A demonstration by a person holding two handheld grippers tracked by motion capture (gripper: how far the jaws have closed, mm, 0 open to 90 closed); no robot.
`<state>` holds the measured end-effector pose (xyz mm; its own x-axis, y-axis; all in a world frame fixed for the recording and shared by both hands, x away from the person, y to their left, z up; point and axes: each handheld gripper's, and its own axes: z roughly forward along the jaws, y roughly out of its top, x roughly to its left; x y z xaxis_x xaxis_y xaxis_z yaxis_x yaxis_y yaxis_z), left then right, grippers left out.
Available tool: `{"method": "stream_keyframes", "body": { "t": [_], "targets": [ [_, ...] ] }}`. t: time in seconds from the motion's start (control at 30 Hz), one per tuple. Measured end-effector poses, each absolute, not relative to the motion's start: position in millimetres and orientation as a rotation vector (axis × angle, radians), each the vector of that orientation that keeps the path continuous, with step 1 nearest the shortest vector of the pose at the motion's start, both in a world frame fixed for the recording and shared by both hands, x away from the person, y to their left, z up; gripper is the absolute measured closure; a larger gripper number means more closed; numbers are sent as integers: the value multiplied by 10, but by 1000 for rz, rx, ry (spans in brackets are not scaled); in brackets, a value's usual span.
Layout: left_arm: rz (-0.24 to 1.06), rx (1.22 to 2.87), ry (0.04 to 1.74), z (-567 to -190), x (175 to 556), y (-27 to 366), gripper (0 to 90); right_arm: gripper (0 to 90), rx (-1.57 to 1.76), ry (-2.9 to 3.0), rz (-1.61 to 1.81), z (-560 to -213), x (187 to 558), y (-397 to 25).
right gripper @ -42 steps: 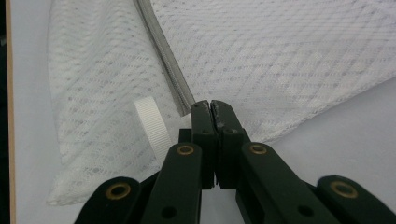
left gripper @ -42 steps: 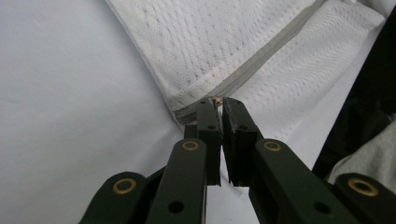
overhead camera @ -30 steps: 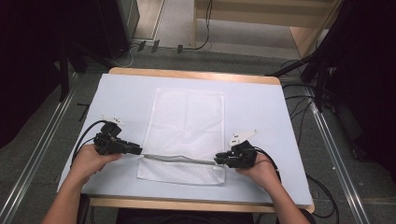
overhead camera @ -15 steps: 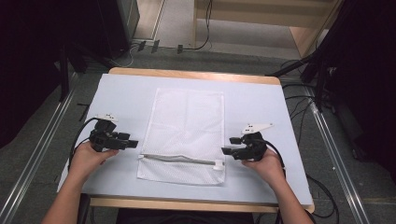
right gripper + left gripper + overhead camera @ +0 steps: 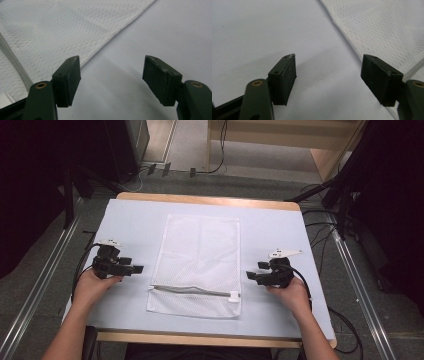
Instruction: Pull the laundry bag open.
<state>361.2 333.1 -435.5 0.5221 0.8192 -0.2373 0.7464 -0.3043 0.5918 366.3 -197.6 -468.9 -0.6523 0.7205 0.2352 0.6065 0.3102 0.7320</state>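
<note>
- A white mesh bag (image 5: 199, 265) lies flat on the pale blue table cover (image 5: 270, 230), roughly in the middle, its long side running away from the person.
- Its zipper (image 5: 192, 290) runs across the near end, with the white pull tab (image 5: 233, 296) at the right-hand end of it.
- The left gripper (image 5: 134, 268) sits just left of the bag's near left edge, apart from it, held in the person's left hand (image 5: 92, 285).
- In the left gripper view its jaws stand wide apart with nothing between them (only bare cover below), and the mesh edge (image 5: 352, 46) runs past the right-hand jaw.
- The right gripper (image 5: 251, 275) sits just right of the bag's near right edge, not touching it, in the right hand (image 5: 290, 292).
- In the right gripper view its jaws are likewise spread wide and empty, with the bag (image 5: 60, 32) up and to the left.
</note>
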Motion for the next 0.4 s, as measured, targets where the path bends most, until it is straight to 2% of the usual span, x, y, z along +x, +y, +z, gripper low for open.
{"method": "stream_keyframes", "body": {
  "t": [0.2,0.4],
  "targets": [
    [167,2096,1286,-4394,3651,3367,250,287,1263,2398,1239,-4716,3672,-2028],
    [276,2101,1297,-4431,3694,3405,229,268,1260,2381,1218,-4738,3651,-2051]
  ]
}}
